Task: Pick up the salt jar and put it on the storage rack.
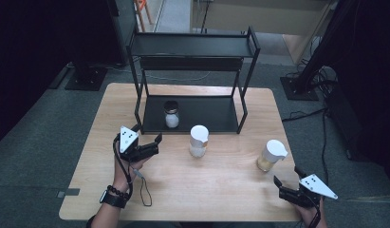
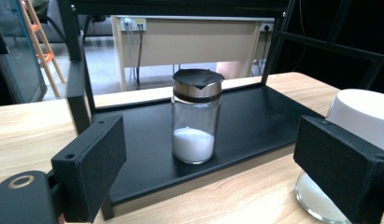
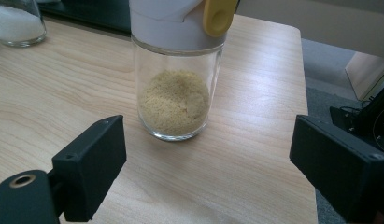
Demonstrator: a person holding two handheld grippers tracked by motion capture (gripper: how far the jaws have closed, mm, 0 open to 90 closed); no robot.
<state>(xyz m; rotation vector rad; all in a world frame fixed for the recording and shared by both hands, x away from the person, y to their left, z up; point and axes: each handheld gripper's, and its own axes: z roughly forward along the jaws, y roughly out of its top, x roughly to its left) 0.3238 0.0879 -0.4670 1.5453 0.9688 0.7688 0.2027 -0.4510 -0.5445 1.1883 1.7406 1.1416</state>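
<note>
Left gripper [image 1: 157, 144], left of centre in the high view: jaws wide, empty, near the black-lidded jar [image 1: 171, 114] on the rack's lower shelf [image 1: 216, 114]. Lower right: right gripper [image 1: 286, 178], jaws wide, empty, just short of yellow-powder jar [image 1: 271, 155].

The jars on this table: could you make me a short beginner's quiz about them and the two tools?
1. True or false: the dark-lidded jar stands on the bottom shelf of the black rack.
2. What fills the jar with the yellow tab in front of the right tool?
A. white grains
B. yellowish powder
C. liquid
3. Fill in: the left tool and the right tool both have their jaws ____ and hold nothing.

Key: 1 true; 2 B; 3 open. The white-lidded jar stands on the table, in front of the rack.
</note>
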